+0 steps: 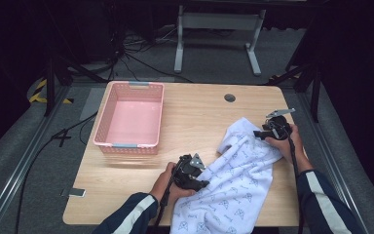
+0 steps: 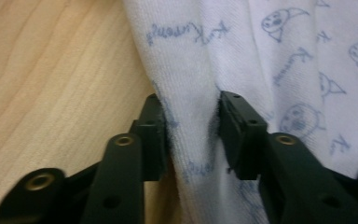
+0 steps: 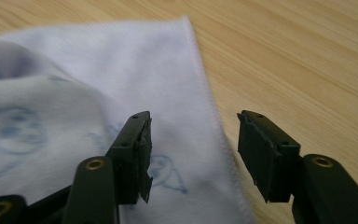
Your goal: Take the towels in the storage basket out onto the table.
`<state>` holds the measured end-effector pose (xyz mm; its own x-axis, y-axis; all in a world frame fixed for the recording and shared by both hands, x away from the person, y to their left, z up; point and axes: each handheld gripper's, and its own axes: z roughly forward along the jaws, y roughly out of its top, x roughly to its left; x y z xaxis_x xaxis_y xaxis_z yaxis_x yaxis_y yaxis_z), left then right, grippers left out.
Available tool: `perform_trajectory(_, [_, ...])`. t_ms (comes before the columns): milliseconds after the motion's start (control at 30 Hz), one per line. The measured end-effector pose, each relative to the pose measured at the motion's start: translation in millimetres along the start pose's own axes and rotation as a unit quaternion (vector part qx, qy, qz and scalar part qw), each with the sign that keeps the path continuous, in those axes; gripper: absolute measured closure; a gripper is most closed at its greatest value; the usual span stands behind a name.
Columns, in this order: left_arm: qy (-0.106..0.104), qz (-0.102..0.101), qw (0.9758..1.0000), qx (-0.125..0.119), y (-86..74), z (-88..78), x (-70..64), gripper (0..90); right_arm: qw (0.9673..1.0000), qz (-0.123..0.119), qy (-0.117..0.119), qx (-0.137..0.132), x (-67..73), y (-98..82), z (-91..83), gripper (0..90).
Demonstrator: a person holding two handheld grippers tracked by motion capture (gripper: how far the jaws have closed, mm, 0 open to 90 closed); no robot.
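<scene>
A white towel (image 1: 233,180) with a pale blue print lies rumpled on the right half of the wooden table (image 1: 195,117), its near end hanging over the front edge. My left gripper (image 1: 202,184) is at the towel's left edge. In the left gripper view a raised fold of the towel (image 2: 191,93) fills the gap between the jaws of the left gripper (image 2: 191,126) and touches both pads. My right gripper (image 1: 258,132) is at the towel's far right corner. In the right gripper view the right gripper (image 3: 193,140) stands open above the towel's hemmed edge (image 3: 74,93), pinching nothing.
An empty pink plastic basket (image 1: 102,117) stands at the table's back left. A round cable hole (image 1: 230,97) sits near the far edge. A small flat object (image 1: 76,192) lies at the table's front left corner. Dark floor, cables and a grey stand lie beyond.
</scene>
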<state>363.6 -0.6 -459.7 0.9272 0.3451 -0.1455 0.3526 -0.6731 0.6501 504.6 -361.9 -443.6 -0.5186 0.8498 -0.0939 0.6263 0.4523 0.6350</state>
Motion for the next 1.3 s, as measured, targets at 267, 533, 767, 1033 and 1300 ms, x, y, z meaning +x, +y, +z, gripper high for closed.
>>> perform_trajectory(267, [0.008,0.02,0.9994,0.028,-4.4,-9.3,-12.1,80.5,0.9997,-0.012,0.014,0.017,-2.3,0.7,-1.9,85.4])
perform_trajectory(533, [0.023,0.007,0.9987,0.046,-29.0,-33.0,-25.6,80.6,0.9901,0.087,-0.109,0.017,-43.6,-25.7,-24.3,86.3])
perform_trajectory(767, [-0.019,0.034,0.9985,0.038,-35.1,-38.1,-51.0,78.3,0.9853,0.111,-0.122,0.045,-54.2,-45.9,-40.1,73.3])
perform_trajectory(1033, [-0.044,0.038,0.9982,0.017,-29.4,-36.0,-55.8,68.7,0.9928,0.068,-0.086,-0.048,-36.6,-26.0,-58.7,53.7])
perform_trajectory(1300, [-0.059,0.044,0.9972,0.013,-24.2,-26.8,-57.9,69.8,0.9955,-0.068,0.053,-0.038,35.8,33.7,-23.2,39.3])
